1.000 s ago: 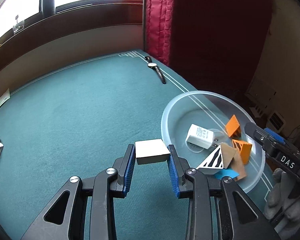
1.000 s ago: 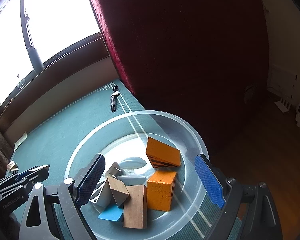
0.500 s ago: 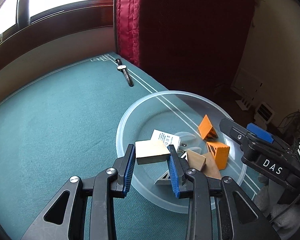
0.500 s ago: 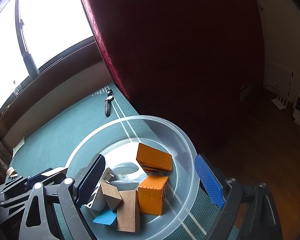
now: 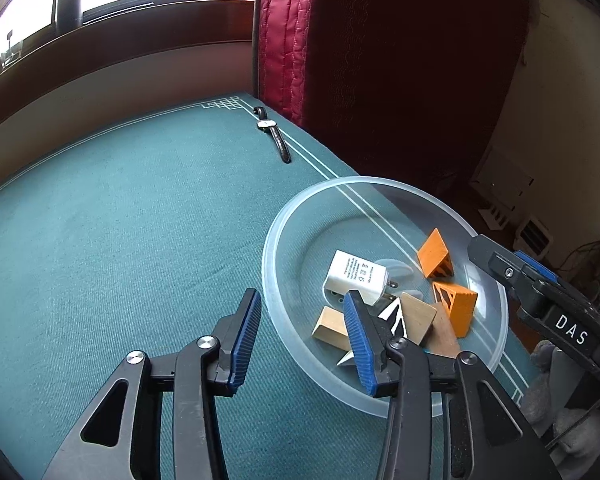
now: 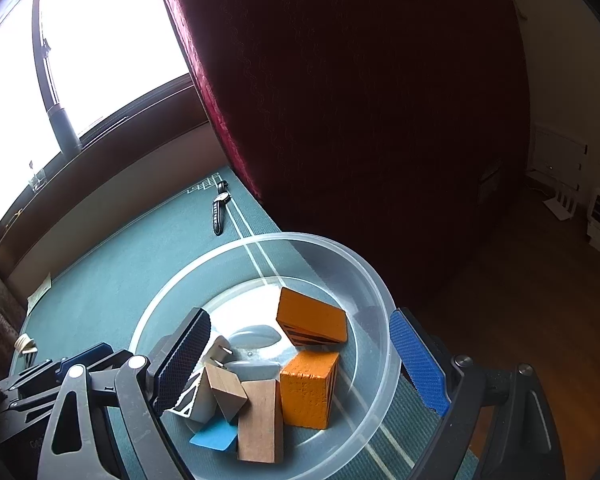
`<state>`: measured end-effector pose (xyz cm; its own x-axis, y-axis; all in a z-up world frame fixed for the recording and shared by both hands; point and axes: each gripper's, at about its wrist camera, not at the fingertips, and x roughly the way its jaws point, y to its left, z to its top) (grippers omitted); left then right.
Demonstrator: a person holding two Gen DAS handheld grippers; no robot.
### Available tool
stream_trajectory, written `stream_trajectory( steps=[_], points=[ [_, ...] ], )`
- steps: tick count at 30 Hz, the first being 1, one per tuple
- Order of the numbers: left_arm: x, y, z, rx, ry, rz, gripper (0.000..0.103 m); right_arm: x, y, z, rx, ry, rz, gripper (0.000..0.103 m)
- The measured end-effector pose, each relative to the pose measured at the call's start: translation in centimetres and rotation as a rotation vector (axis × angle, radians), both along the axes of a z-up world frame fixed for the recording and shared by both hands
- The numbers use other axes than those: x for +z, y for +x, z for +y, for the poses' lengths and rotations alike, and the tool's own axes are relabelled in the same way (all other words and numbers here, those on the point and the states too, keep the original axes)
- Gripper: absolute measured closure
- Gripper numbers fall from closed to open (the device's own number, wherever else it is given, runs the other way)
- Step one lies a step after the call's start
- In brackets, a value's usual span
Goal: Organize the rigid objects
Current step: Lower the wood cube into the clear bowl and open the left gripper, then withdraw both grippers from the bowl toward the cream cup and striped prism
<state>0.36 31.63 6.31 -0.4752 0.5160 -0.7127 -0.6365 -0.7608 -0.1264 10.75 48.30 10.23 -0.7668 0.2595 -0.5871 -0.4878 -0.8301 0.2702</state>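
A clear plastic bowl (image 5: 276, 240) (image 6: 380, 292) sits at the right edge of the green table. In it lie a pale wooden block (image 5: 330, 328), a white charger (image 5: 354, 274), two orange blocks (image 5: 434, 252) (image 6: 310, 388), a brown block (image 6: 260, 420) and striped pieces. My left gripper (image 5: 302, 338) is open and empty, straddling the bowl's near rim, with the pale block just beyond its right finger. My right gripper (image 6: 300, 364) is open wide over the bowl, holding nothing.
A wristwatch (image 5: 274, 136) (image 6: 219, 210) lies near the table's far right corner. A red curtain (image 5: 380, 60) hangs behind the bowl. The table edge drops off right of the bowl. Small items (image 6: 24, 346) lie at the table's left.
My left gripper carried the pale wooden block over the bowl, opened and released it; the block now lies in the bowl. The right gripper stayed open over the bowl.
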Motion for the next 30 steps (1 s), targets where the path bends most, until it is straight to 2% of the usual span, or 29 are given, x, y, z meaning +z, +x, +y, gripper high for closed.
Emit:
stream_trajectory(
  steps=[4,9,11,20,23,30],
  points=[
    [0.0,-0.2,-0.7,0.023,-0.005,0.007,0.044,-0.1,-0.1,-0.1,0.003,-0.003,-0.001,0.009],
    [-0.2,-0.3,-1.2,0.046,-0.018,0.011,0.027,-0.2,0.0,-0.2,0.009,-0.007,-0.001,0.009],
    [-0.4,-0.5,-1.4,0.058,-0.028,0.007,0.025,-0.2,0.0,-0.3,0.011,-0.011,0.000,0.009],
    [-1.0,-1.0,-3.3,0.116,-0.059,0.024,0.024,-0.3,-0.1,-1.2,0.041,-0.017,-0.002,0.007],
    [-1.2,-1.2,-4.1,0.139,-0.068,0.031,0.020,-0.2,-0.1,-1.8,0.061,-0.020,0.000,0.004],
    [-1.7,-1.7,-6.3,0.192,-0.081,0.028,0.019,-0.1,-0.5,-4.2,0.120,0.005,-0.004,0.003]
  ],
)
